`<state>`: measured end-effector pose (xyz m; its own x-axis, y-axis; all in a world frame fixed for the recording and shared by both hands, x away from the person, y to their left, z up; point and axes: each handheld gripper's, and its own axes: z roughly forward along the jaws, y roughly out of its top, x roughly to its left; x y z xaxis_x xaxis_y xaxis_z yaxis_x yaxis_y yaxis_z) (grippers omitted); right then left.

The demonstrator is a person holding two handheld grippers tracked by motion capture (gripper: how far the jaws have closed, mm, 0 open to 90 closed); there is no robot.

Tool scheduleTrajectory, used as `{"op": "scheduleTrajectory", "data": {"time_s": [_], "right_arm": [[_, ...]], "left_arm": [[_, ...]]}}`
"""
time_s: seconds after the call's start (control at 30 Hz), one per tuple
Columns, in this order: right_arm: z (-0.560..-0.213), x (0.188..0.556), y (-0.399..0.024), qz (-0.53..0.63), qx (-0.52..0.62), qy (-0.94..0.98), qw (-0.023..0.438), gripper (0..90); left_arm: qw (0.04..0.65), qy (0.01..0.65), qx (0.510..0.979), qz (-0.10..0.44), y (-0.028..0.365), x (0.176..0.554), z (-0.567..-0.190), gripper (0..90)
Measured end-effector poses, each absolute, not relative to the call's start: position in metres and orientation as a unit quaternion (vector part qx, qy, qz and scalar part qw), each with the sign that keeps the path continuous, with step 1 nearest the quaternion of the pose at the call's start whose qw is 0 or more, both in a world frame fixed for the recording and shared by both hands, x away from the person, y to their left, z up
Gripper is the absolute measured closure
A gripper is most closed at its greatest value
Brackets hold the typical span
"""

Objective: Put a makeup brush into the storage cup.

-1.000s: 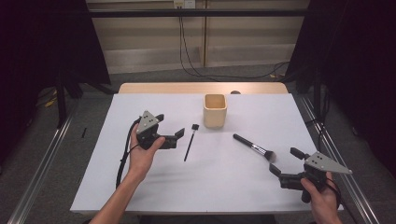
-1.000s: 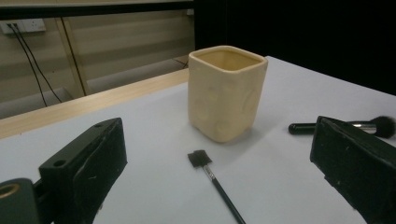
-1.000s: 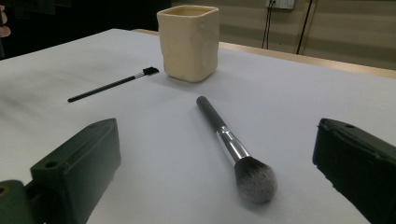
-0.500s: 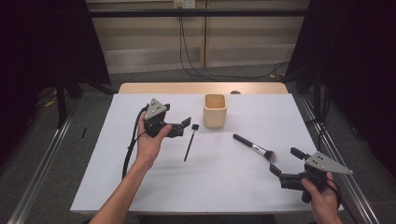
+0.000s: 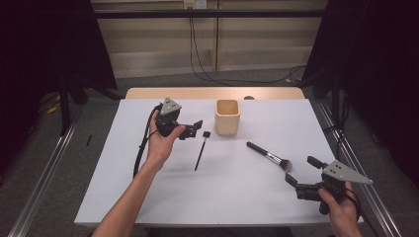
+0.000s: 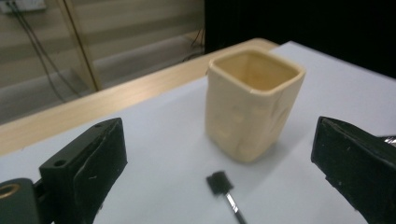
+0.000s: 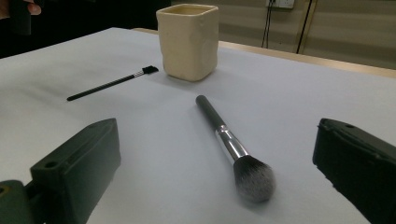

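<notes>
The cream cup [image 5: 228,117] stands near the back of the white bench [image 5: 123,187]. Just left of the cup, the left claw [image 5: 198,127] gapes wide with the thin brush [image 5: 201,150] head below it. Right of the cup lies the powder brush [image 5: 270,156]; beyond its bristles the right claw [image 5: 302,171] is spread apart, gripping nothing.

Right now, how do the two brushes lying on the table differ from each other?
The thin brush is slender and all black with a tiny flat tip near the cup; the thick brush has a silver collar and a fluffy round head. The thin brush lies nearer the left gripper, the thick brush nearer the right gripper. Both lie flat, untouched.
</notes>
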<state>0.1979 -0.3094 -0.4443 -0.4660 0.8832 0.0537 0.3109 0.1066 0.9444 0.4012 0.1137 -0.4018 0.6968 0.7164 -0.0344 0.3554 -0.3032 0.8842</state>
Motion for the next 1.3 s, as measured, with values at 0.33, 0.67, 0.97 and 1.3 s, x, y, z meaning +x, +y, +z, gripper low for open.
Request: {"op": "scheduleTrajectory", "data": {"time_s": [0.33, 0.67, 0.97, 1.3], "right_arm": [[-0.444, 0.198, -0.31, 0.509, 0.437, 0.687, 0.281, 0.6], [-0.444, 0.198, -0.308, 0.509, 0.434, 0.689, 0.28, 0.3], [-0.445, 0.2, -0.308, 0.504, 0.435, 0.692, 0.281, 0.2], [-0.445, 0.199, -0.307, 0.502, 0.432, 0.695, 0.279, 0.1]], "left_arm": [[0.404, 0.361, 0.825, 0.157, 0.111, 0.407, -0.408, 2.9], [0.32, 0.382, 0.859, 0.121, 0.107, 0.409, -0.413, 4.5], [0.258, 0.392, 0.878, 0.09, 0.102, 0.411, -0.419, 5.8], [0.199, 0.397, 0.894, 0.058, 0.091, 0.411, -0.427, 8.6]]}}
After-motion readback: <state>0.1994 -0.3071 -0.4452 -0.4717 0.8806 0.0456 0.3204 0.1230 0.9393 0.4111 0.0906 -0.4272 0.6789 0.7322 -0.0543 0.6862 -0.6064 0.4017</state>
